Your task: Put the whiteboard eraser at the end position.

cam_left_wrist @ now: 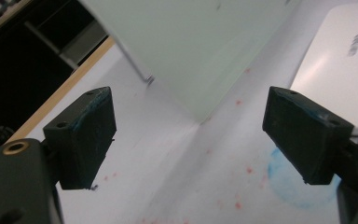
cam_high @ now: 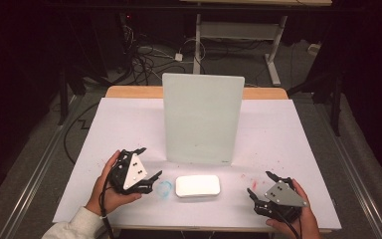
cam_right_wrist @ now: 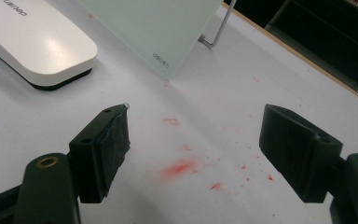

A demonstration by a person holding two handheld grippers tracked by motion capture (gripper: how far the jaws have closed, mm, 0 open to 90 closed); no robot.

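I'm looking at a lab or test room here: a white-covered table (cam_high: 278,129) under dark surroundings, a tangle of cables (cam_high: 144,57) on the grey floor at eleven o'clock, and a height-adjustable desk frame (cam_high: 238,35) at twelve o'clock, behind the upright pale-green board (cam_high: 201,119).

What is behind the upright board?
A thin metal leg props the board from behind, and the table's wooden edge runs past it. The table directly behind the board is hidden.
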